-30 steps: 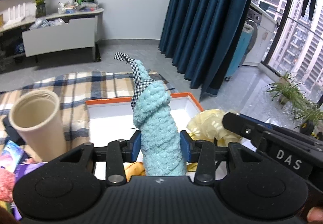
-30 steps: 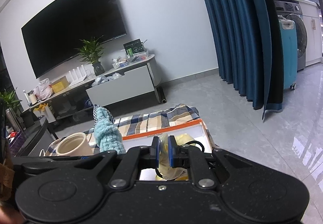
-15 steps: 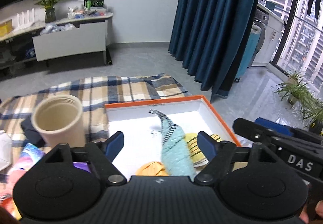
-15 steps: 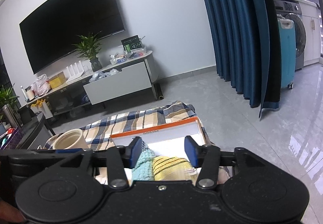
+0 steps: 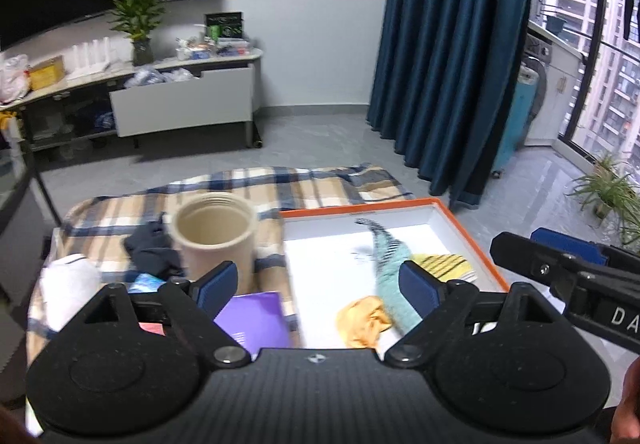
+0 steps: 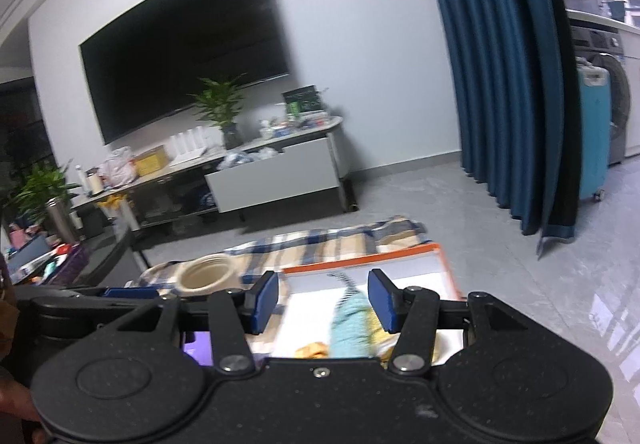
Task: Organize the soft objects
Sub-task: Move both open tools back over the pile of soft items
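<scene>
A fuzzy light-blue sock [image 5: 390, 264] with a checked cuff lies in the white box with the orange rim [image 5: 360, 207]. Beside it in the box are a yellow striped sock [image 5: 444, 264] and an orange cloth [image 5: 364, 318]. My left gripper [image 5: 316, 282] hovers above the box's near left corner; its jaws are opening and nothing is between them. My right gripper [image 6: 323, 298] is open over the box, above the blue sock [image 6: 350, 328] and not touching it.
A beige cup [image 5: 214, 240] stands left of the box on the plaid cloth [image 5: 280, 188]. Left of the cup lie a dark sock [image 5: 150, 248] and a white sock [image 5: 66, 288]; a purple book [image 5: 254, 318] lies in front of it. Beyond are bare floor, a TV stand and blue curtains.
Both grippers let go: the left dropped the blue sock and the right the yellow sock, both into the box. Both grippers then rose and drew back; the left view swung leftward.
</scene>
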Demonstrator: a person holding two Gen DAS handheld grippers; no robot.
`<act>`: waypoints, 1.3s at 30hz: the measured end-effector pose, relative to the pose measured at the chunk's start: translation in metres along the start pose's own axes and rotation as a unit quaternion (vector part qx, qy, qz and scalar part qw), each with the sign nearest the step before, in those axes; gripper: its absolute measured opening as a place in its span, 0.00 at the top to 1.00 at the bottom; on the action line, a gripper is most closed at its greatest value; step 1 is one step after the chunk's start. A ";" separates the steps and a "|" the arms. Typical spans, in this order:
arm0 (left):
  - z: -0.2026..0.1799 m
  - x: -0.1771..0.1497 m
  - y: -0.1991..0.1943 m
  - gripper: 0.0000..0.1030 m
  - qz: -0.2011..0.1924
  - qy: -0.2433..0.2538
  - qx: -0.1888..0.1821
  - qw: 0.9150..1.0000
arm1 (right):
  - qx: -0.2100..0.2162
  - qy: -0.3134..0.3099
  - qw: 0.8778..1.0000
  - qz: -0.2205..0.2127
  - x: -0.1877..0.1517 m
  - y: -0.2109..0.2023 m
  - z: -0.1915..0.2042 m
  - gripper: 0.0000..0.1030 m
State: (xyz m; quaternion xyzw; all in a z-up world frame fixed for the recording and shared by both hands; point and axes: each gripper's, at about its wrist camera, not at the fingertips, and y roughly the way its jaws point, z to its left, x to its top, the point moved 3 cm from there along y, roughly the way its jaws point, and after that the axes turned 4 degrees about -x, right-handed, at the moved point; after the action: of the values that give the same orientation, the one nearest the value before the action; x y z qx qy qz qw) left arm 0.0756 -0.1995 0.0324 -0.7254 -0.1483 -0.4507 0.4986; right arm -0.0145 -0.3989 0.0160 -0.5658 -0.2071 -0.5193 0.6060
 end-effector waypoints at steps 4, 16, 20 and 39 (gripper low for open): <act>0.017 -0.005 -0.012 0.12 -0.001 -0.007 0.020 1.000 | 0.021 -0.012 1.000 0.003 -0.003 -0.001 0.026 0.40; 0.063 -0.018 -0.038 0.12 -0.008 -0.038 0.064 0.997 | 0.069 -0.051 0.996 0.024 -0.018 0.007 0.095 0.40; 0.079 -0.025 -0.046 0.12 -0.009 -0.048 0.078 0.996 | 0.083 -0.064 0.994 0.032 -0.025 0.009 0.114 0.41; 0.151 -0.056 -0.083 0.13 -0.010 -0.099 0.121 0.988 | 0.148 -0.111 0.980 0.070 -0.060 0.023 0.200 0.40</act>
State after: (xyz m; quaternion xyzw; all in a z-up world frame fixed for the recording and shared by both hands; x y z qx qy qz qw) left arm 0.0659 -0.0192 0.0221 -0.6991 -0.2578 -0.3604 0.5611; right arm 0.0504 -0.1993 0.0093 -0.5369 -0.3080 -0.3728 0.6913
